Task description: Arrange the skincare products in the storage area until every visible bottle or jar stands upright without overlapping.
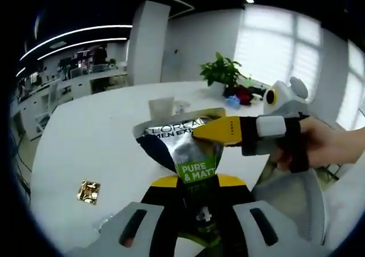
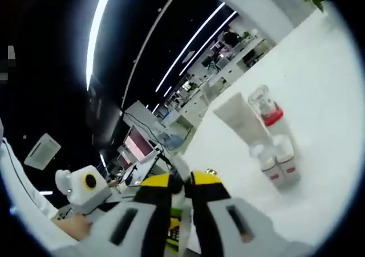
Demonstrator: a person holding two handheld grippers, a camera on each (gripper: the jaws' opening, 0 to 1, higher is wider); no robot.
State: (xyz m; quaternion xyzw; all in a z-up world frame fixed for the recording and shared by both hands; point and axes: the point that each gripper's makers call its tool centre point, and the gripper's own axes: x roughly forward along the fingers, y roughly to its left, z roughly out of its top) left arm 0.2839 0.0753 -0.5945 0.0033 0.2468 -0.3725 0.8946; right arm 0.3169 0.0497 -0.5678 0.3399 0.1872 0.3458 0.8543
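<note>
A silver and dark face-wash tube (image 1: pixel 191 149) with a green label is upright between the jaws of my left gripper (image 1: pixel 197 183), which is shut on its lower part. My right gripper (image 1: pixel 217 130) comes in from the right, held by a hand, and is closed over the tube's flat crimped top edge. In the right gripper view, my right gripper (image 2: pixel 181 183) has its yellow tips pressed together on that thin edge. Farther off on the white table (image 2: pixel 319 97) stand a white tube (image 2: pixel 239 117), a clear bottle with a red band (image 2: pixel 268 110) and two small white bottles (image 2: pixel 278 161).
A gold foil square (image 1: pixel 88 191) lies on the white table (image 1: pixel 85 131) at left. A translucent cup (image 1: pixel 161 106) and a potted plant (image 1: pixel 222 72) stand at the far edge. A white chair (image 1: pixel 296 197) is at the right. Office desks fill the background.
</note>
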